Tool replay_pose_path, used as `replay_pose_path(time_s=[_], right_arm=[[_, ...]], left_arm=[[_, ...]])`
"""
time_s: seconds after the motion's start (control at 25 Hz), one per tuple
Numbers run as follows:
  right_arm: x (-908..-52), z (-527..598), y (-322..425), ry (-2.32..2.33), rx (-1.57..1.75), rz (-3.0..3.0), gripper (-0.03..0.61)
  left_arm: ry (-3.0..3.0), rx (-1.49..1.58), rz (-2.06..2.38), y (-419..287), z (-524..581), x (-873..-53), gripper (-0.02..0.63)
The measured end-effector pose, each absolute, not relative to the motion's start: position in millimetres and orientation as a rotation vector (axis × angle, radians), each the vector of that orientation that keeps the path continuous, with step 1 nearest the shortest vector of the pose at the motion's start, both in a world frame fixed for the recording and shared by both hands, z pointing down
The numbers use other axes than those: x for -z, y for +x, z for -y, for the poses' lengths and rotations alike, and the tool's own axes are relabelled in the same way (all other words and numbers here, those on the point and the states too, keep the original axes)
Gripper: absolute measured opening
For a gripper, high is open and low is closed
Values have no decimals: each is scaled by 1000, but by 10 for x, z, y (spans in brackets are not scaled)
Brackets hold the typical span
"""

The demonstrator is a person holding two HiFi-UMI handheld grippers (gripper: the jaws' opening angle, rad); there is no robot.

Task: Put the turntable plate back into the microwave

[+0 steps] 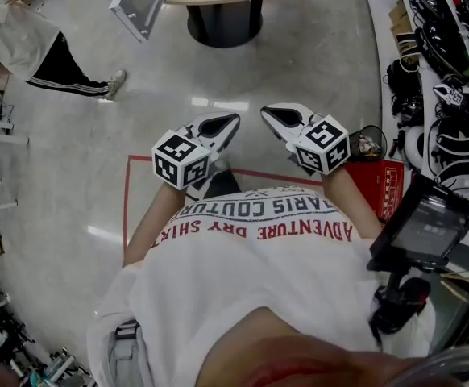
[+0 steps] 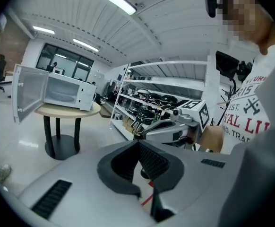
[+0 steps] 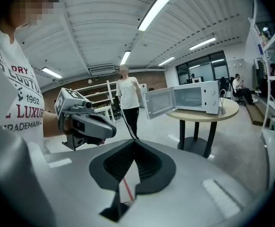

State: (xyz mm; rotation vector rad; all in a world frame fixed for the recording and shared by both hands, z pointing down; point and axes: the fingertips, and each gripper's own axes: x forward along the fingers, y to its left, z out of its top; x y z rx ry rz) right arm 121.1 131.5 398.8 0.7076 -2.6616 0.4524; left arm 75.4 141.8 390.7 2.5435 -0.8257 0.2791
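Currently both tongs are hanging empty in front of the person's shirt: the left tongs (image 1: pixel 231 120) and the right tongs (image 1: pixel 267 112) are each showing ribbed black pads pressed together with nothing between them. No view is showing the turntable plate, so I am judging the fetch as not yet begun. The white microwave (image 3: pixel 196 97) is sitting on a round, pale wooden bench (image 3: pixel 228 109) with a dark pedestal, its door (image 3: pixel 158 103) standing wide open. A glass plate is likely smooth, heavy and slippery, so the 2 tongs should be pinching opposite rim edges, keeping it level and clearing the door while sliding it in.
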Motion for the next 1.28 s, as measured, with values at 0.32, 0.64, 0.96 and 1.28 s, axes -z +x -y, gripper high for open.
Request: replay_pose_path(time_s=[0.32, 0.64, 0.96, 1.28], right_arm=[[-3594, -2726, 1036, 775, -345, 2684, -2], [-3619, -4511, 509, 902, -421, 2697, -2], [-3131, -5914, -279, 879, -412, 2787, -2], [-2903, -6606, -597, 888, -333, 2796, -2]], left_arm=[[2628, -239, 793, 709, -2701, -3561, 0], [2672, -319, 724, 99, -4510, -3605, 0], [2700, -300, 768, -613, -5860, -3213, 0], [2735, -263, 770, -905, -6504, -3017, 0]])
